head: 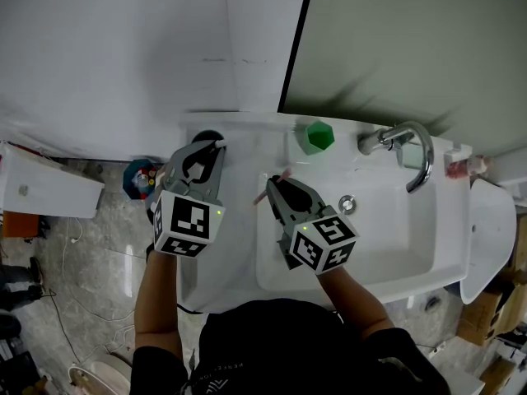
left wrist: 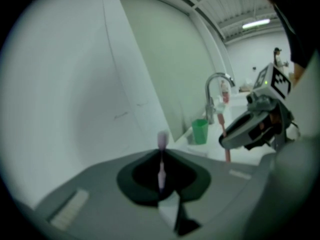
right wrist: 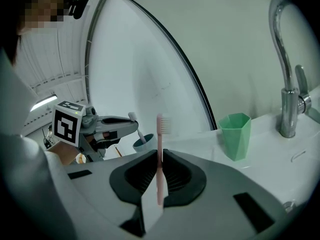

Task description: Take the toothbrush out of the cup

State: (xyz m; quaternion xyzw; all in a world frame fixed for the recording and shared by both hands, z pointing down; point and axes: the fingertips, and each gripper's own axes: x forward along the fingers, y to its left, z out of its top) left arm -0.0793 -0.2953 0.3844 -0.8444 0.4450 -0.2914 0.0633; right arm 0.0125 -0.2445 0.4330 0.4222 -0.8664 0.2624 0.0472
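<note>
Gripping a pale toothbrush (left wrist: 162, 140) tight in the left tongs (left wrist: 161, 155), bristles up past the tips, handle hanging down below them. Stands close to upright, leaning only a little, long axis running straight through the pinch. Seen from beside the right tongs (right wrist: 159, 151), aims its lower end at the mouth of the blue cup (right wrist: 143, 144) directly beneath the left tongs; hard to say whether just inside the rim or already clear of it. Comes down, by judgement, to that one line: cup straight under, brush straight over. Calls for a pull up along the handle rather than sideways, to free the end without tipping the cup. Clamped in the right tongs too, a pink toothbrush (right wrist: 160, 134), likewise upright with bristles above the tips, well apart from the blue cup and off to the right of the left tongs. Beyond the right tongs, a green cup (right wrist: 235, 134), nearer to them than to the left pair.
</note>
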